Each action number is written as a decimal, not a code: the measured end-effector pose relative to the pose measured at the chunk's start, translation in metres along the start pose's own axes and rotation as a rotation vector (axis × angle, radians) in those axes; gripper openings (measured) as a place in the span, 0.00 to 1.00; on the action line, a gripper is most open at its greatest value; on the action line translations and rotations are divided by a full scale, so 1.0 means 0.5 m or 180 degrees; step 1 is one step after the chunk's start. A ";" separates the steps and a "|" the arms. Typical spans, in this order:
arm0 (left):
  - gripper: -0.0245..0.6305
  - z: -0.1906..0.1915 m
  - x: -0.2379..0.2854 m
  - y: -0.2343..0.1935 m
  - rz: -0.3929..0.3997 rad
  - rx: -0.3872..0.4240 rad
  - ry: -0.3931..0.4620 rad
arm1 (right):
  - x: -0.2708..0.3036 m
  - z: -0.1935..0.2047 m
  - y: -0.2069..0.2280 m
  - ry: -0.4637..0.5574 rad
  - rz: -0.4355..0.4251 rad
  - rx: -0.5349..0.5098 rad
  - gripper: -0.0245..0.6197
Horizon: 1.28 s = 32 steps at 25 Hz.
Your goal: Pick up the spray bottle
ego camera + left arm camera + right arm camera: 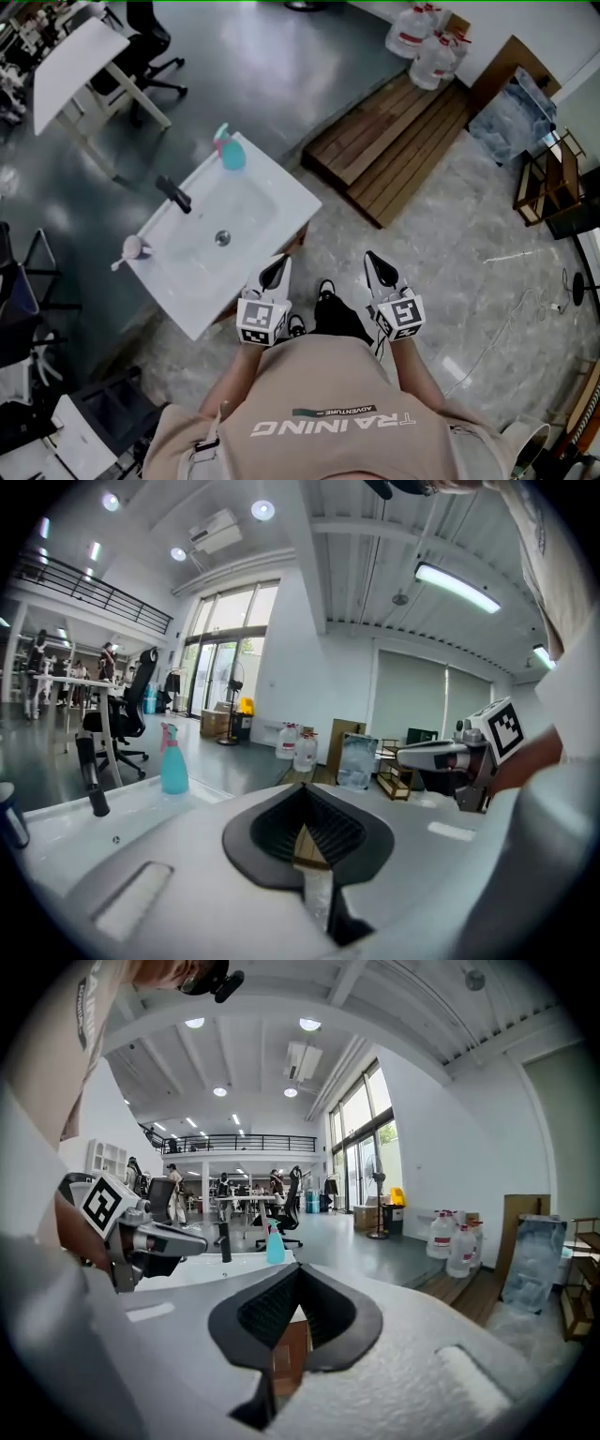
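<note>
Left gripper (275, 272) and right gripper (380, 270) both have their jaws pressed together with nothing in them, held close to the person's body at the near corner of the white sink (281, 192). The spray bottle (231, 150), teal with a pink trigger, stands upright on the far corner of the sink rim, well apart from both. Tbh whichever one goes should spread its jaws before arriving, come in level at the bottle's body, and pass clear of the black faucet (174, 194). A sloppy nudge could tip it off the edge.
</note>
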<state>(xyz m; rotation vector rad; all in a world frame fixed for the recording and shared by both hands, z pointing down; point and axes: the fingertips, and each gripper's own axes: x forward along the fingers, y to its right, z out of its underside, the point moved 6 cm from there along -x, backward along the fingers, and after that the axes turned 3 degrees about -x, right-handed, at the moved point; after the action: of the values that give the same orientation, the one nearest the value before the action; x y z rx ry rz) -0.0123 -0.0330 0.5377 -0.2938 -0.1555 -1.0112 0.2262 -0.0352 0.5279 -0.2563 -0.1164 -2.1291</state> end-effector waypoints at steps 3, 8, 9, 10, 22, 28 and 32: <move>0.06 -0.024 0.022 -0.024 -0.0201 -0.0036 0.0075 | 0.062 0.009 0.031 -0.0075 -0.0183 -0.0019 0.04; 0.06 -0.068 0.064 -0.087 -0.0564 -0.0070 0.0002 | 0.199 -0.054 0.101 0.0034 -0.0510 -0.0359 0.04; 0.06 -0.077 0.074 -0.097 -0.0638 -0.0079 0.0003 | 0.228 -0.069 0.115 0.0083 -0.0585 -0.0405 0.04; 0.06 -0.086 0.084 -0.106 -0.0712 -0.0088 0.0004 | 0.255 -0.083 0.127 0.0125 -0.0659 -0.0434 0.04; 0.06 -0.119 0.115 -0.162 -0.1568 -0.0523 0.0072 | 0.452 -0.079 0.171 -0.0033 -0.1463 -0.0435 0.04; 0.06 -0.094 0.086 -0.198 -0.1855 -0.0666 -0.0003 | 0.541 -0.083 0.106 -0.0062 -0.1874 -0.0567 0.04; 0.06 -0.096 0.069 -0.227 -0.1906 -0.0623 0.0052 | 0.576 -0.090 0.046 -0.0060 -0.2025 -0.0563 0.04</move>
<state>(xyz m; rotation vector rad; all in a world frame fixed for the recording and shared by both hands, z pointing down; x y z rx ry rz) -0.0910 -0.1321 0.5203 -0.4302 -0.1320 -1.6271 0.0887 -0.2923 0.5497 -0.3804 -0.0187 -2.7754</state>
